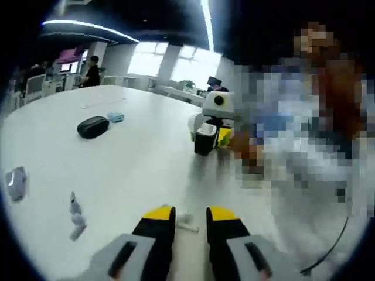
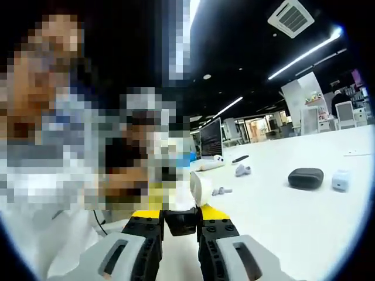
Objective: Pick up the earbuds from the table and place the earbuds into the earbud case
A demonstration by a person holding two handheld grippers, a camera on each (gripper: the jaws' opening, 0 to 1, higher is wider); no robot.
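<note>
White worktop (image 1: 117, 158) is seen in the left gripper view. A white earbud (image 1: 186, 222) lies on it between the parted, empty jaws of the left hand-held gripper (image 1: 190, 218). The right hand-held gripper (image 2: 180, 218) is clamped on the black, open earbud case (image 2: 181, 221).

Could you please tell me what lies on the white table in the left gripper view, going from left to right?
Grey case → pale earbuds → black pouch → small blue box → white earbud → other hand-held gripper.
</note>
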